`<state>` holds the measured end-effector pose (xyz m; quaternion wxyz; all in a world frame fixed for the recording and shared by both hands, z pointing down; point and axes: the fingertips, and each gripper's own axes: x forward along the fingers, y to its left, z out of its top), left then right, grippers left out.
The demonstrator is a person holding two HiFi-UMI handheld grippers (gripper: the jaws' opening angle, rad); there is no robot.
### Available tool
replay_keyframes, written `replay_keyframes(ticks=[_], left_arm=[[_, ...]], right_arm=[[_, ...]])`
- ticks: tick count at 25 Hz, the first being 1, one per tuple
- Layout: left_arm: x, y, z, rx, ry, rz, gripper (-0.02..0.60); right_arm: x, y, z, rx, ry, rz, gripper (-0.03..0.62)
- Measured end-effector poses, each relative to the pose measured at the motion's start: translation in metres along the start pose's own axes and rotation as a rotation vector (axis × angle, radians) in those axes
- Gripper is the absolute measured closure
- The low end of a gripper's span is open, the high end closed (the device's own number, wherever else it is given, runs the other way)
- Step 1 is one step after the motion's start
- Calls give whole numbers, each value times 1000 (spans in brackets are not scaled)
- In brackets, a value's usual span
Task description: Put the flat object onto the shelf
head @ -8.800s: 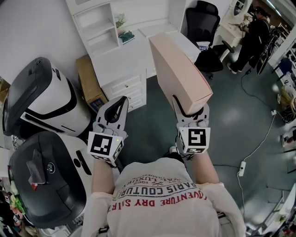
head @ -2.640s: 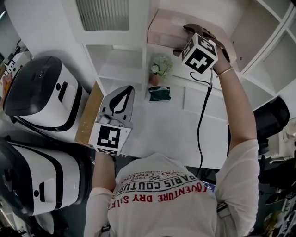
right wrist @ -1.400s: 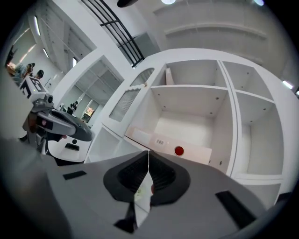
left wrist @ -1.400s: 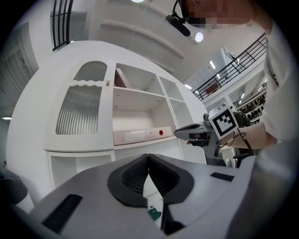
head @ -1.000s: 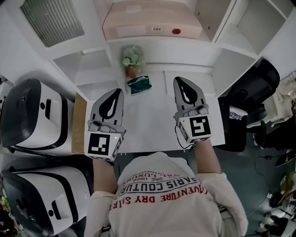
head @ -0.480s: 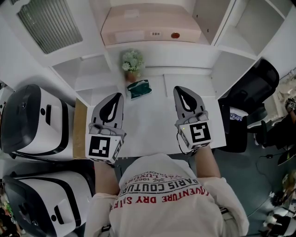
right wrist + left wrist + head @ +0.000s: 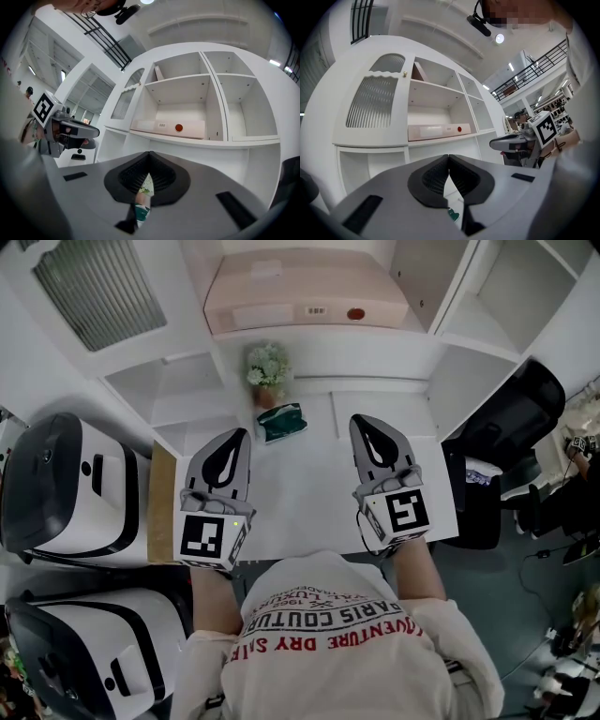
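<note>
Box down on the shelf, nothing gripping it.
Box is flat and pale pink, lying flat in the wide compartment above the surface. Its front edge carries a lighter label, a small barcode sticker and a red dot. Left hand-held gripper and right hand-held gripper hang low over the surface, both with jaws pressed together and empty. Earlier the right one carried the box on edge, then was up at the shelf with it. Since half a second ago, practically no change.
</note>
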<state>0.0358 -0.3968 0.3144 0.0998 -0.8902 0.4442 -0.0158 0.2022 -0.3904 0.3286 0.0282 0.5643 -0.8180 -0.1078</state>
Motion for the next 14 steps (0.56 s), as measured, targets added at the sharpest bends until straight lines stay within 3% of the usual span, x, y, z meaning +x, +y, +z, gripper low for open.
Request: replay_keyframes(ticks=[6, 14], left_arm=[[2, 1, -3, 1, 9, -2, 568], [4, -1, -10, 3, 26, -11, 568]], right_arm=[[1, 4, 7, -20, -28, 13, 568], [-2, -2, 5, 41, -40, -19, 568]])
